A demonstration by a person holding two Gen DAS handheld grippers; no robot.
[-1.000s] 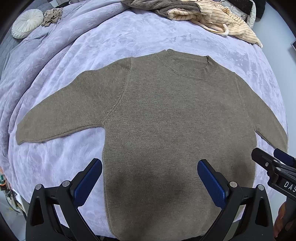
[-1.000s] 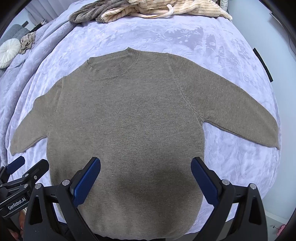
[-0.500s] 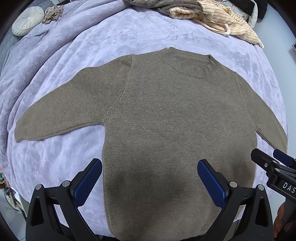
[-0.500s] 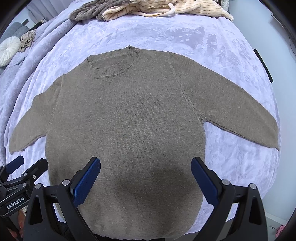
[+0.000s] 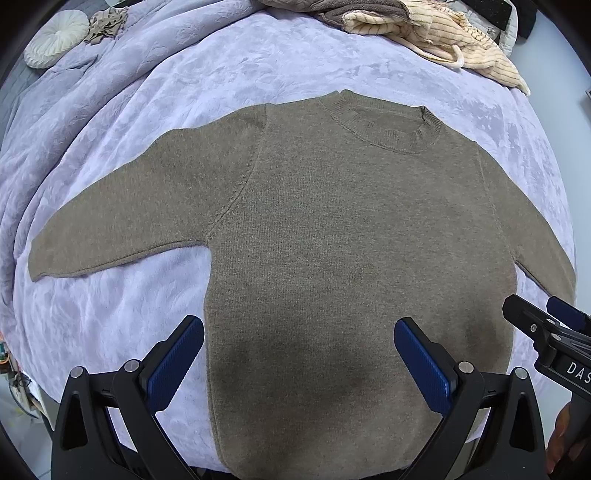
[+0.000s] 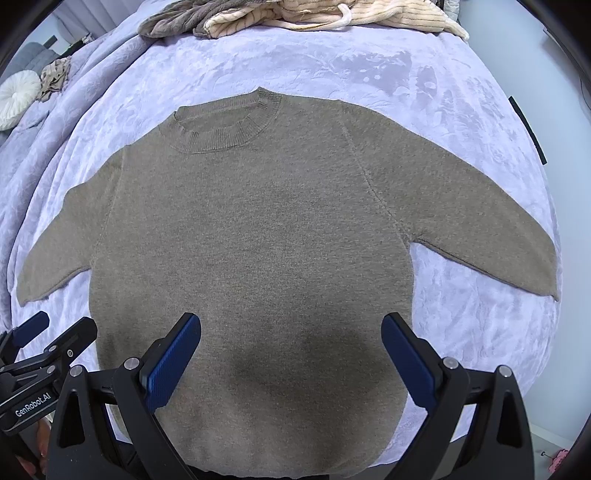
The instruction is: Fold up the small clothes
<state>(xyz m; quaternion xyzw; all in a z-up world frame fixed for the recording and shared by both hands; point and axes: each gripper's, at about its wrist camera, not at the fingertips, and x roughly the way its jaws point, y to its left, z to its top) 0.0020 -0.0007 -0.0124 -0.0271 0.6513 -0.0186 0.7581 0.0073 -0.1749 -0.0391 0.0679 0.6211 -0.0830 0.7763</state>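
Sweater spread flat on the bed, both grippers held wide above its hem.

The sweater (image 5: 354, 251) lies face up on the blanket (image 5: 229, 70), sleeves out to both sides, collar (image 5: 384, 125) at its far end. The left gripper (image 5: 299, 354) hangs over the sweater's near left part, jaws spread and empty; the right gripper (image 6: 291, 350) hangs over its near middle, likewise spread and empty. Beyond the collar lies a pile of clothes (image 6: 306, 14). Far left of the sweater sits a round cushion (image 5: 55, 38).
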